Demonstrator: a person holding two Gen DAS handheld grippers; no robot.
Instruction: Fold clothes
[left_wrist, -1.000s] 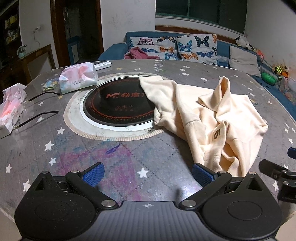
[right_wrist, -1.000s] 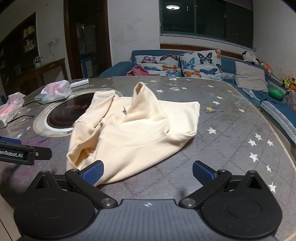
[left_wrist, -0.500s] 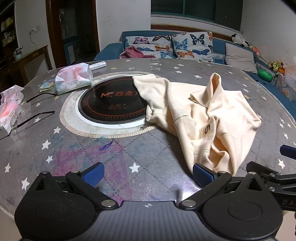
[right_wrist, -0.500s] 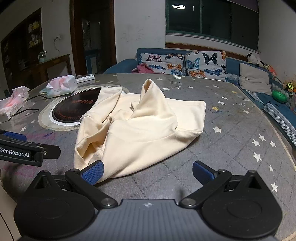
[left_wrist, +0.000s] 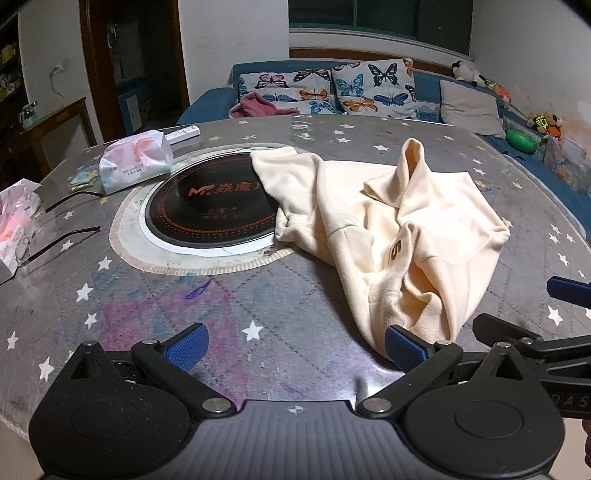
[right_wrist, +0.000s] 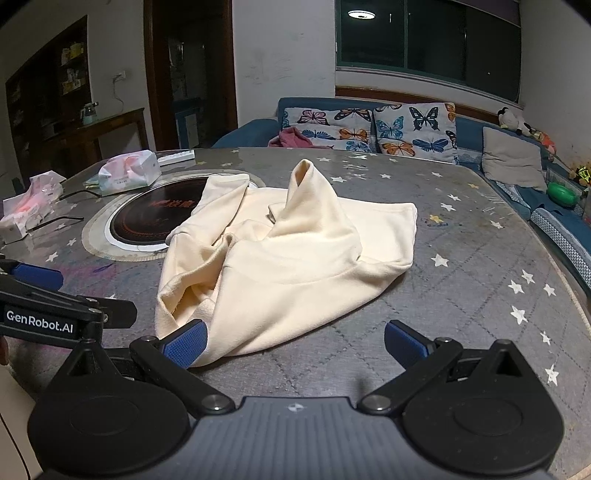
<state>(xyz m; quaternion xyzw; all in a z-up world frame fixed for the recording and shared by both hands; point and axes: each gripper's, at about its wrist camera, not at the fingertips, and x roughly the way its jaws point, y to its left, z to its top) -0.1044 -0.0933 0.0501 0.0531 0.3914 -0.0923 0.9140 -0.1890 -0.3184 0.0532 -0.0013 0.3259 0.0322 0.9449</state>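
Both claws have drawn nearer the garment (left_wrist: 399, 221) over the last second; it now fills more of each view. It lies crumpled on the surface (left_wrist: 221, 306), one edge over the hotplate (left_wrist: 210, 206) (no fold started). Left claw (left_wrist: 295, 345) and right claw (right_wrist: 293, 343) stand open, empty, near its front hem. Grasping appears imminent.

The left gripper (left_wrist: 293, 345) hangs low over the near edge of the table with its blue-padded fingers (left_wrist: 188, 343) spread wide apart and gripping nothing. The right gripper (right_wrist: 293, 343) sits just beside it toward the right edge, level with it, its fingers (right_wrist: 402, 341) likewise spread wide and empty.
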